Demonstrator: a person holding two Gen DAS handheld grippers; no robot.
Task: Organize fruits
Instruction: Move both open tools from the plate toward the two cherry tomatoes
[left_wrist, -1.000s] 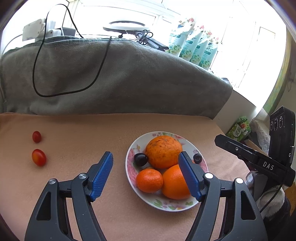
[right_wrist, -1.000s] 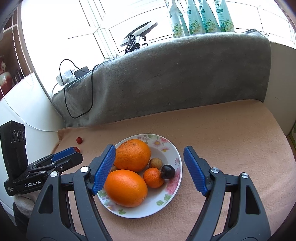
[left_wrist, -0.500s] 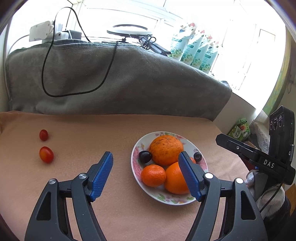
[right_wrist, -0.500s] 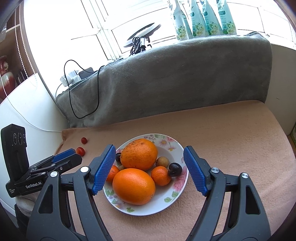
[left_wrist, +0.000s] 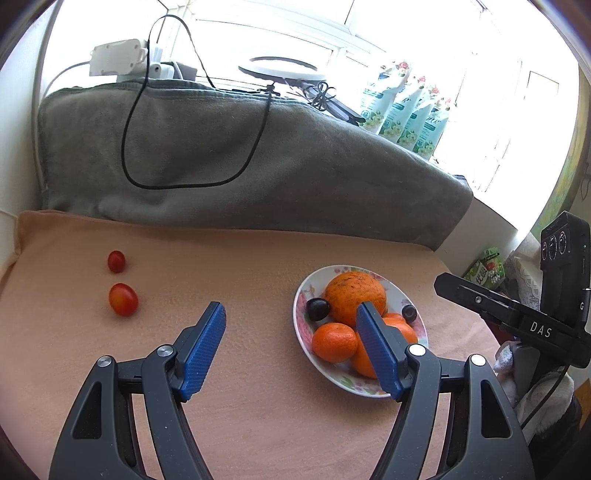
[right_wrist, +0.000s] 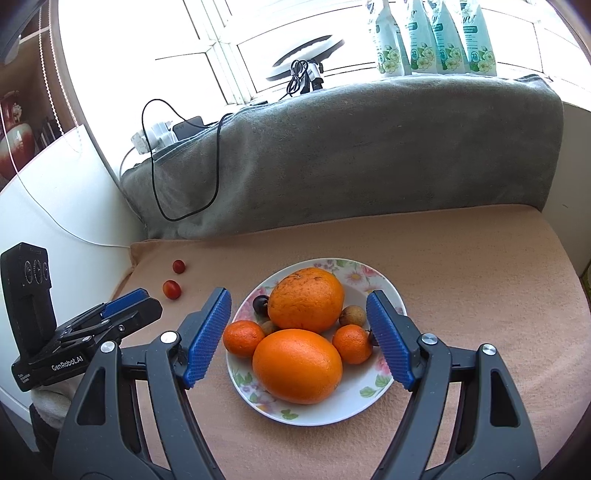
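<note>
A flowered plate (right_wrist: 369, 400) (left_wrist: 301, 295) holds two large oranges (right_wrist: 297, 365) (left_wrist: 354, 297), two mandarins (right_wrist: 243, 338) (left_wrist: 334, 341), dark plums (left_wrist: 317, 308) and small brown fruits (right_wrist: 352, 314). Two red cherry tomatoes (left_wrist: 123, 299) (right_wrist: 171, 289) lie on the peach cloth left of the plate. My left gripper (left_wrist: 290, 347) is open and empty, above the cloth between tomatoes and plate. My right gripper (right_wrist: 299, 336) is open and empty, above the plate.
A grey blanket (left_wrist: 229, 162) with a black cable (left_wrist: 192, 184) rises behind the cloth. A ring light (right_wrist: 306, 62) and bottles (right_wrist: 432, 37) stand on the windowsill. The cloth ends at the right edge (right_wrist: 565, 266).
Both grippers have swung left: the plate sits further right in both views and the tomatoes have come more into view. Both stay open.
</note>
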